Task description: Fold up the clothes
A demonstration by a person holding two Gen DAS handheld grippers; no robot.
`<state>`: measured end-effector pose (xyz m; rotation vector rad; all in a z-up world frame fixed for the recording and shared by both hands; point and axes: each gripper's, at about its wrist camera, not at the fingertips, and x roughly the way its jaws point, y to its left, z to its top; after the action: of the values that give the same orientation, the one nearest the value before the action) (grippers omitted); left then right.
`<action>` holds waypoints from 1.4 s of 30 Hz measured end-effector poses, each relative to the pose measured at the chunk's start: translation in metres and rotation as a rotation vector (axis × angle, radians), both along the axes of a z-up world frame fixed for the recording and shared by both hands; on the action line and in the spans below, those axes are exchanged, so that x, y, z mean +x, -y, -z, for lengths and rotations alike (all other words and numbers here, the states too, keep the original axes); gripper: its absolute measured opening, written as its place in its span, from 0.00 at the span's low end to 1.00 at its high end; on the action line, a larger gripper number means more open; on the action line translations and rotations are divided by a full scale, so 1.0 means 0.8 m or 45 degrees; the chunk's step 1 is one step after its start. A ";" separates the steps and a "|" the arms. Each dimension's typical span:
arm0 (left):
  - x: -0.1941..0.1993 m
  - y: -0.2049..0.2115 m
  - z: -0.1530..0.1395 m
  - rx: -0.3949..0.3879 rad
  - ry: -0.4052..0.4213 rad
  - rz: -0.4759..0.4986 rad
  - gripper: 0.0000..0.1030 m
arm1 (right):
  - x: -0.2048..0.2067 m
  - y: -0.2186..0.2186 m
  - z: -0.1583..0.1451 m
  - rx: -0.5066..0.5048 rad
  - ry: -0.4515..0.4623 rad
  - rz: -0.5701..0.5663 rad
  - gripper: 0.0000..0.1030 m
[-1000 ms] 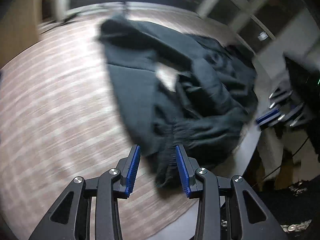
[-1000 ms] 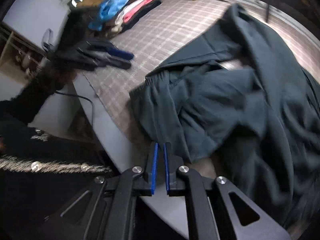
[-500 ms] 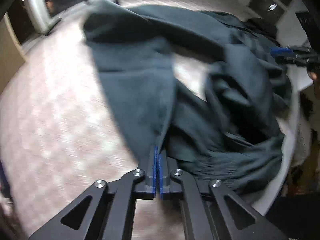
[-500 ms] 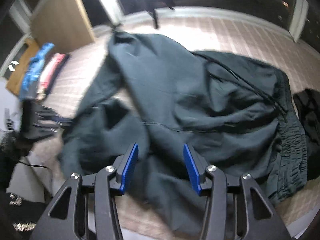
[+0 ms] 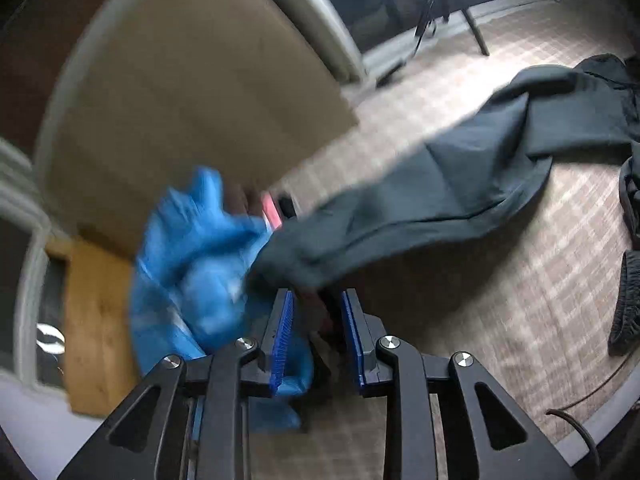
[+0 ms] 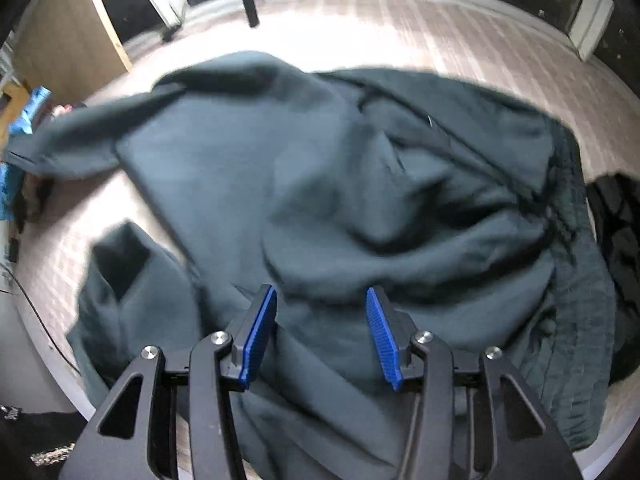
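Your left tool (image 5: pixel 318 330) is released beside the sweatshirt (image 6: pixel 320 184) sleeve, which stretches leftward across the worktop (image 6: pixel 460 32); your right tool (image 6: pixel 320 332) is released above it.

A pale checked cloth (image 5: pixel 500 264) is being seen spread over the work surface, and its light edge band (image 6: pixel 40 340) is being shown curving along the near left side in the right wrist view. A large tan board (image 5: pixel 192 92) is being shown standing at the far left of the surface. A dark stand leg (image 5: pixel 476 36) is being seen resting at the far edge, beside a pale upright post (image 5: pixel 316 20). A thin dark cable (image 5: pixel 576 424) is being shown looping at the near right rim. A wooden panel (image 5: pixel 96 320) is being seen at the left, blurred.
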<state>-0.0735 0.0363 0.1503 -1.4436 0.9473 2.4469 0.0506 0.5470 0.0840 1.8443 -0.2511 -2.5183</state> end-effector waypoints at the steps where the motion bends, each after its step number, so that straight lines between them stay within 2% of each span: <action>1: -0.003 -0.005 0.005 0.036 0.014 0.003 0.25 | -0.004 0.002 -0.008 0.009 -0.025 -0.006 0.45; 5: -0.015 -0.023 0.024 0.180 0.069 0.015 0.25 | -0.046 0.020 -0.038 0.057 -0.121 -0.076 0.45; 8: -0.024 -0.037 0.038 0.288 0.110 0.025 0.39 | -0.085 0.041 -0.047 0.110 -0.144 -0.136 0.45; 10: -0.042 -0.050 0.052 0.373 0.151 -0.001 0.38 | -0.113 0.046 -0.047 0.155 -0.149 -0.151 0.45; 13: -0.056 -0.073 0.061 0.466 0.178 0.033 0.38 | -0.110 0.016 -0.059 0.174 -0.211 -0.069 0.45; 15: -0.060 -0.087 0.062 0.508 0.183 0.081 0.38 | -0.090 -0.029 -0.073 0.171 -0.231 0.055 0.45; 19: -0.080 -0.119 0.071 0.419 0.181 0.156 0.38 | -0.042 -0.152 -0.088 0.216 -0.241 0.363 0.45; 21: -0.097 -0.127 0.078 0.400 0.192 0.144 0.38 | -0.036 -0.203 -0.085 0.214 -0.219 0.414 0.45; 24: -0.117 -0.136 0.090 0.391 0.213 0.112 0.38 | -0.056 -0.244 -0.059 0.265 -0.157 0.403 0.45; 28: -0.130 -0.139 0.108 0.399 0.264 0.048 0.38 | -0.083 -0.280 -0.011 0.132 -0.076 0.385 0.46; 32: -0.121 -0.132 0.101 0.421 0.253 0.005 0.38 | -0.106 -0.281 0.031 0.109 0.007 0.289 0.53; 34: -0.119 -0.124 0.091 0.418 0.232 -0.022 0.38 | -0.107 -0.276 0.038 0.119 -0.008 0.271 0.56; 35: -0.117 -0.120 0.086 0.416 0.221 -0.036 0.38 | -0.106 -0.269 0.029 0.133 -0.043 0.259 0.54; 36: -0.116 -0.116 0.081 0.414 0.211 -0.050 0.38 | -0.104 -0.262 0.019 0.146 -0.078 0.247 0.45; 37: -0.115 -0.112 0.076 0.413 0.200 -0.064 0.38 | -0.102 -0.255 0.010 0.159 -0.113 0.234 0.41; 38: -0.115 -0.108 0.072 0.405 0.190 -0.073 0.38 | -0.100 -0.248 0.000 0.172 -0.148 0.222 0.23; 39: -0.115 -0.104 0.068 0.397 0.176 -0.087 0.38 | -0.098 -0.240 -0.009 0.185 -0.182 0.210 0.12; 42: -0.116 -0.089 0.056 0.398 0.146 -0.133 0.38 | -0.092 -0.222 -0.038 0.228 -0.283 0.180 0.11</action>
<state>-0.1661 0.1075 0.1053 -1.5318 0.4513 2.4154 -0.0233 0.7245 0.1142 1.6310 -0.1620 -2.9013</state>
